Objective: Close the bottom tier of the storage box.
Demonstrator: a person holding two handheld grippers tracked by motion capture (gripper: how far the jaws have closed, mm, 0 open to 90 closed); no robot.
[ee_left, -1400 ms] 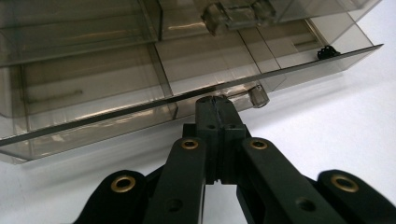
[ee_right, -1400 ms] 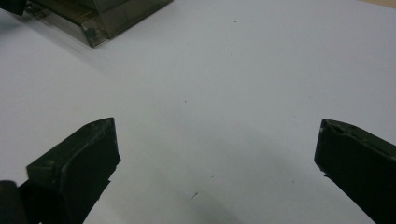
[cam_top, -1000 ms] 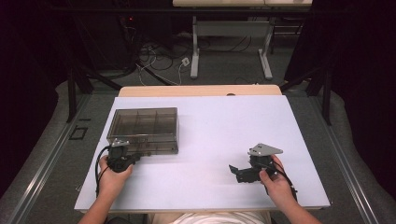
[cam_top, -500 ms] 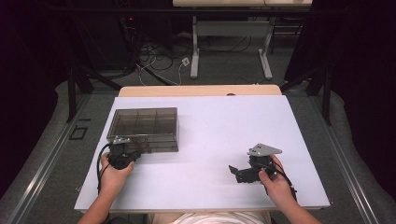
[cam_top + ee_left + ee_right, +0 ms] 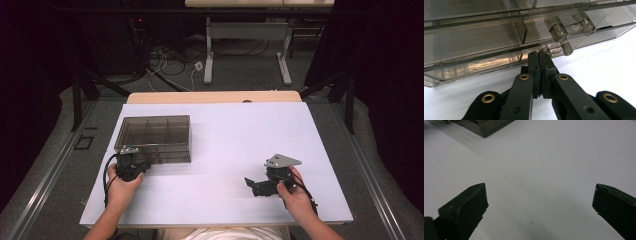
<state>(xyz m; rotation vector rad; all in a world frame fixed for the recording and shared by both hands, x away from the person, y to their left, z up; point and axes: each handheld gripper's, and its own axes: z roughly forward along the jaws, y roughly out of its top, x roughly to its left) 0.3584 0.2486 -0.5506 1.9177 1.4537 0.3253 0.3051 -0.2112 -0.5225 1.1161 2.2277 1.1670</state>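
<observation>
While the high view placed the smoky transparent compartment box (image 5: 156, 137) on the left half of the white table (image 5: 230, 150), its near edge touching the left gripper (image 5: 134, 161), the left gripper view resolved the contact: the left gripper (image 5: 539, 55) had its jaws pressed together, tips at the box (image 5: 499, 37) lower front edge just beside two clear cylindrical latch knobs (image 5: 560, 33); whether a thin lip lay pinched between them could not be told. The right gripper (image 5: 260, 185) rested well apart on the right side of the table. The right gripper view showed its jaws spread wide over bare tabletop, one box corner (image 5: 484, 126) at the upper left.
</observation>
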